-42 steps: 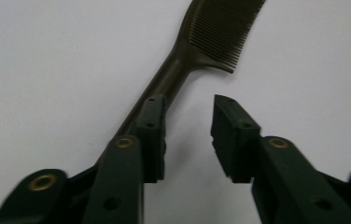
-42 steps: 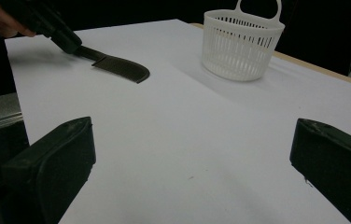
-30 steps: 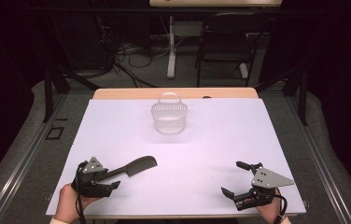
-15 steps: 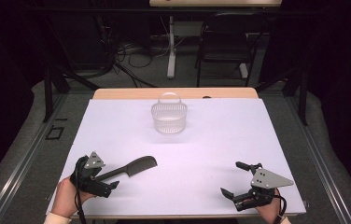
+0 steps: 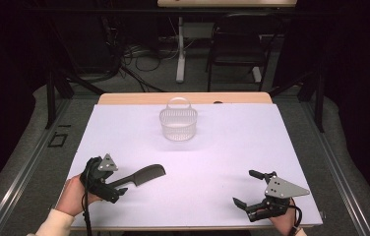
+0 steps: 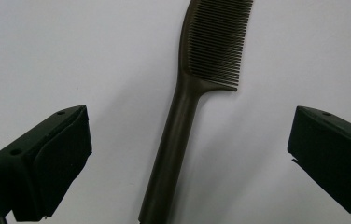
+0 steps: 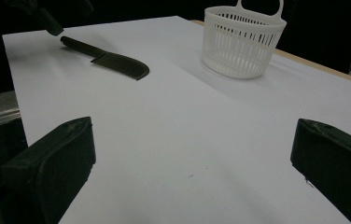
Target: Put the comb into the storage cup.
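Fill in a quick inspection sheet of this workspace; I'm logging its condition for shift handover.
Surface: white table sheet, no marks seen.
Job's things: dark comb lying flat, near left; white slotted basket upright, far centre.
Clutter: nothing seen.
Grippers: left hand-held gripper open, its jaws have just been opening, comb handle between them, untouched; right hand-held gripper open, nothing between its jaws.
Cables: gripper cable at left; loose cables on the floor beyond the table.
Surroundings: dark room, chair behind the table.
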`<state>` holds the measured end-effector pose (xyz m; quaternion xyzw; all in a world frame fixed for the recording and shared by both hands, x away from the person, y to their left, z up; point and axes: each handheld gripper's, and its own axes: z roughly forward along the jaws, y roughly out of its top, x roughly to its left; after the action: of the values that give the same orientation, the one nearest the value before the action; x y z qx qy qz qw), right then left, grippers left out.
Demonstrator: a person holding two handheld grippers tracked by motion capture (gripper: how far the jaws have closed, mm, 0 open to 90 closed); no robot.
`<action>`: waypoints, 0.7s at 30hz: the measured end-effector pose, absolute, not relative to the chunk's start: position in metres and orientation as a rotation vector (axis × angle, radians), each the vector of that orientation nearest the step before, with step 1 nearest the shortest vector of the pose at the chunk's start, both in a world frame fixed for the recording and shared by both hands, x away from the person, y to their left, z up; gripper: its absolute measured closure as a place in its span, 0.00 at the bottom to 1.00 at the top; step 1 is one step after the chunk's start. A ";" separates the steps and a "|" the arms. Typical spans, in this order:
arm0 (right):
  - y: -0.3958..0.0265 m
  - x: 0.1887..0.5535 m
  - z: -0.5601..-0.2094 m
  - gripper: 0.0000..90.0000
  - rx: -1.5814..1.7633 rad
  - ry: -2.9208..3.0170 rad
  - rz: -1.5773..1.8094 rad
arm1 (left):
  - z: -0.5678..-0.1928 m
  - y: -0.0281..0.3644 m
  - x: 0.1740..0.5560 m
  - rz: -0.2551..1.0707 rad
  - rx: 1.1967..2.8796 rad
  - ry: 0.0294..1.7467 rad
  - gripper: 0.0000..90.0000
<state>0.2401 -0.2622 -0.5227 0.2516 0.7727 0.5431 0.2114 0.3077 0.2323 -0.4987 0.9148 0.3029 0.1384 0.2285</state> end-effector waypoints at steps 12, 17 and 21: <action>-0.262 0.240 -0.523 0.00 0.701 2.154 1.511 | -0.497 0.218 0.325 0.382 2.668 0.784 0.00; -0.262 0.240 -0.523 0.00 0.699 2.155 1.514 | -0.499 0.211 0.331 0.369 2.736 0.740 0.05; -0.262 0.241 -0.523 0.00 0.698 2.155 1.514 | -0.499 0.204 0.335 0.355 2.787 0.699 0.24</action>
<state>0.2405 -0.2615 -0.5233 0.2507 0.7738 0.5437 0.2070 0.3354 0.2041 -0.4988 0.9553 0.2397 0.1217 0.1231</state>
